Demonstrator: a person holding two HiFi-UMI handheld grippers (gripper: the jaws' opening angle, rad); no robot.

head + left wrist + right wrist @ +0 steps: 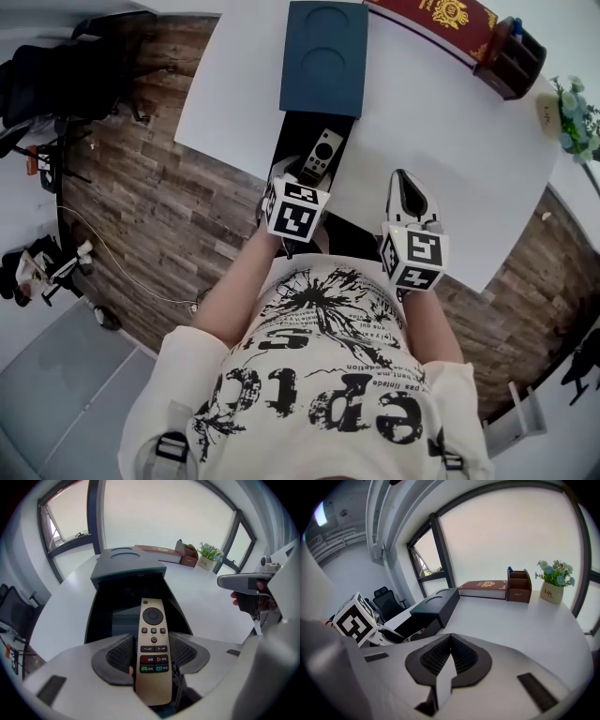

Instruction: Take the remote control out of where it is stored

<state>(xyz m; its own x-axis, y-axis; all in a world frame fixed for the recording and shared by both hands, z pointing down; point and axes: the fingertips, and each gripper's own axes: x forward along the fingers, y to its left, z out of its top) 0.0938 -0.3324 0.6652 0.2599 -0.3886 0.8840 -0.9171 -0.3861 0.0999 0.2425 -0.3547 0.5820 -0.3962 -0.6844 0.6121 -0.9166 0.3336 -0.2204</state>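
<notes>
A gold remote control (319, 155) (153, 644) lies lengthwise in a black open tray (298, 129) (115, 606) that sticks out from a dark teal box (325, 56) (126, 562) at the near edge of the white table (450, 141). My left gripper (302, 180) (152, 652) sits over the remote's near half. Its jaws stand apart, one pad on each side of the remote, close to its edges. My right gripper (405, 183) (449, 641) hovers over the table to the right of the tray, shut with nothing between its pads.
A red book (441, 19) (483, 588), a brown pen holder (511, 56) (519, 587) and a small flower pot (572, 108) (553, 592) stand at the table's far side. A black office chair (56, 75) stands on the wooden floor to the left.
</notes>
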